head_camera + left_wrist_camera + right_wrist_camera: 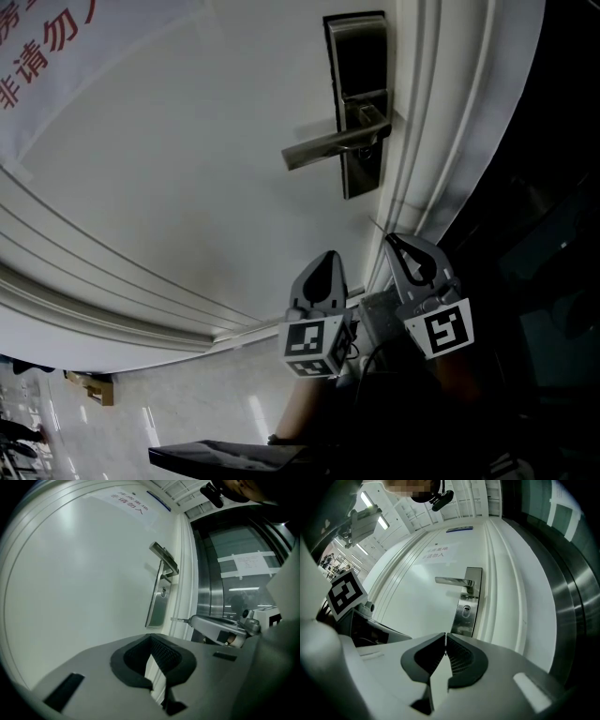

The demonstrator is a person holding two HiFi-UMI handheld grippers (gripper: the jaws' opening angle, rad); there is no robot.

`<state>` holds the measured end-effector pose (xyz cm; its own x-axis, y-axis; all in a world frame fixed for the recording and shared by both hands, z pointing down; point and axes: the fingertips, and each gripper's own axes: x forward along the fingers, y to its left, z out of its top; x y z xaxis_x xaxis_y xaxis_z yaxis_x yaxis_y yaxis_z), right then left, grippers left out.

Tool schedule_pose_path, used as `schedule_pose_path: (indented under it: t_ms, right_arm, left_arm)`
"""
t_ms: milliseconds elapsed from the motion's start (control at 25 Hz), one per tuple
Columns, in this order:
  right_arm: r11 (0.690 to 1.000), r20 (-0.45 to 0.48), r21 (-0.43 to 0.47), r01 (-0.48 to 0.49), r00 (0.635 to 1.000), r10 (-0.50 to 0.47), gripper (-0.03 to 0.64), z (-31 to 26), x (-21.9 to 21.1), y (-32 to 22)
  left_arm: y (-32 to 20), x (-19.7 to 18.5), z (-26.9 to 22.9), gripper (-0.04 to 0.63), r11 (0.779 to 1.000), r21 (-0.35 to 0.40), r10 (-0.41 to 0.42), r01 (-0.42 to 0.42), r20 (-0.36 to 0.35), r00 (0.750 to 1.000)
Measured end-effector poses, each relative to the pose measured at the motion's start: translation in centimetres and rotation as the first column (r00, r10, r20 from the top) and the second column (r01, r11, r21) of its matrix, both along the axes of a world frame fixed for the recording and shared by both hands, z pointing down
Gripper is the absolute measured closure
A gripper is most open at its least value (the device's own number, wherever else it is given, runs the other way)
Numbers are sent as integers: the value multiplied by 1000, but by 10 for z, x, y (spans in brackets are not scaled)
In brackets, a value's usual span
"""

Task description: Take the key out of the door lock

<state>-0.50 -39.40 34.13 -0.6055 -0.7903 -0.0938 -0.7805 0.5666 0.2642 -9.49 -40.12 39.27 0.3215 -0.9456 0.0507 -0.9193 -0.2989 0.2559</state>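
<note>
Seeing left gripper [328, 258] pressed together on nothing, idle just left of the other claw. Ahead of and above both sets of tips: door lock [356, 103] with handle [328, 148], keyhole [466, 612] looking bare, nothing sticking out of it. Then right gripper [392, 240], pinched onto a thin metal blade poking forward past its tips, most likely the key [180, 619], well apart from the lock plate. Reads as extraction done; left at most: carrying the key away. Can't confirm key shape, too thin.
</note>
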Motion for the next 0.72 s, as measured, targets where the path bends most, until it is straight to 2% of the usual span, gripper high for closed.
schedule_pose_path:
  t_ms: [720]
  right_arm:
    - [1000, -7, 12, 13, 1000, -13, 606, -5, 0, 6]
  left_arm:
    - [5, 4, -8, 595, 1000, 18, 1, -1, -11, 1000]
